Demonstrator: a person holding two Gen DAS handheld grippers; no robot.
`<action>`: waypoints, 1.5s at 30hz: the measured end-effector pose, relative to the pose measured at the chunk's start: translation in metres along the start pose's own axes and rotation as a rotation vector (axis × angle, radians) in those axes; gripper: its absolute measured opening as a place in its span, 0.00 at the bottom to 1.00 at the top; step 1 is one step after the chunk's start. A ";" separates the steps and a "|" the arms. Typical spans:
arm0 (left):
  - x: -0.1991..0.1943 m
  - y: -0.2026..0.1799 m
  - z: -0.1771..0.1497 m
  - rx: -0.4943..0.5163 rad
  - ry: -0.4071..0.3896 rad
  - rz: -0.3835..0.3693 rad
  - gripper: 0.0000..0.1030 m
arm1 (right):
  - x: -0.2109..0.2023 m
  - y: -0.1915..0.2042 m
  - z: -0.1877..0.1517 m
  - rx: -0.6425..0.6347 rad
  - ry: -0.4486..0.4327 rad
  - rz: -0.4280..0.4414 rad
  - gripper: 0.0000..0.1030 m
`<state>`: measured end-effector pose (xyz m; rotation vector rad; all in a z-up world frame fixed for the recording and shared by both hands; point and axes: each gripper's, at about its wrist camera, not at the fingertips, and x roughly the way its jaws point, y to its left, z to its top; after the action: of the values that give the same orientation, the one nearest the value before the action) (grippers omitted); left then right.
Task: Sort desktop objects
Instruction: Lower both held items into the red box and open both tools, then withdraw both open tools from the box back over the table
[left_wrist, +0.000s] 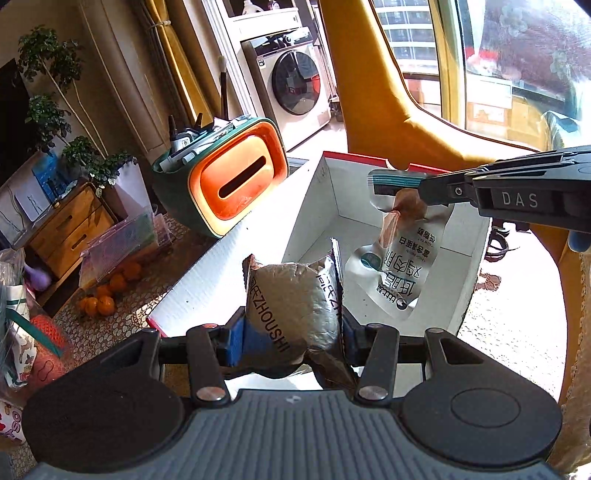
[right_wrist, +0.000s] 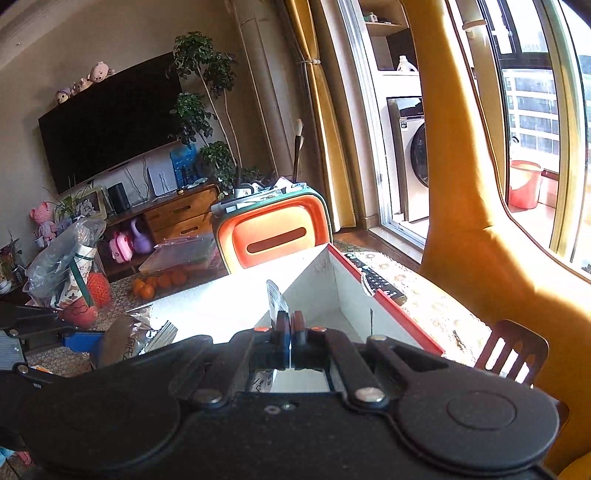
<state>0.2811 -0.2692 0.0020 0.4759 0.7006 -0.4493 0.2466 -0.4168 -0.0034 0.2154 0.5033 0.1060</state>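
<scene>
1. In the left wrist view, oranges (left_wrist: 99, 295) lie on the patterned surface (left_wrist: 122, 321) at about 9 o'clock from the left hand-held gripper (left_wrist: 293, 336).
2. The left hand-held gripper points forward and downward toward the white box (left_wrist: 373, 225). Its blue pads (left_wrist: 236, 341) press both sides of a puffy silver snack bag (left_wrist: 295, 295), which it grips near the box's near edge.
3. An orange-and-green organizer (left_wrist: 229, 177) stands at 11 o'clock from that bag, just beyond the box's open flap, with pens and bottles in its top.
4. The white box with a red rim sits open on the surface, at 12 o'clock from the left hand-held gripper.
5. The right hand-held gripper (left_wrist: 424, 195) reaches in from 3 o'clock, roughly level in this view. It is clamped on the top of a white printed pouch (left_wrist: 399, 266), which hangs over the box's interior.
6. In the right wrist view, the right hand-held gripper (right_wrist: 291, 332) has its jaws fully together on the pouch's thin edge (right_wrist: 276, 299), aimed at the box (right_wrist: 332, 291).
7. A remote control (right_wrist: 373, 277) lies on the surface just beside the box's red edge, at 2 o'clock.
</scene>
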 end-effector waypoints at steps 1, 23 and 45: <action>0.006 0.000 0.002 0.000 0.014 -0.005 0.47 | 0.004 -0.002 -0.001 0.003 0.011 -0.001 0.01; 0.104 -0.007 0.015 0.059 0.380 -0.114 0.48 | 0.056 -0.007 -0.007 -0.041 0.216 0.008 0.01; 0.028 0.011 0.008 -0.081 0.159 -0.135 0.59 | 0.027 -0.011 0.005 -0.058 0.227 0.077 0.40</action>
<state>0.3104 -0.2709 -0.0098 0.3919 0.9047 -0.5111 0.2731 -0.4239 -0.0147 0.1667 0.7173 0.2210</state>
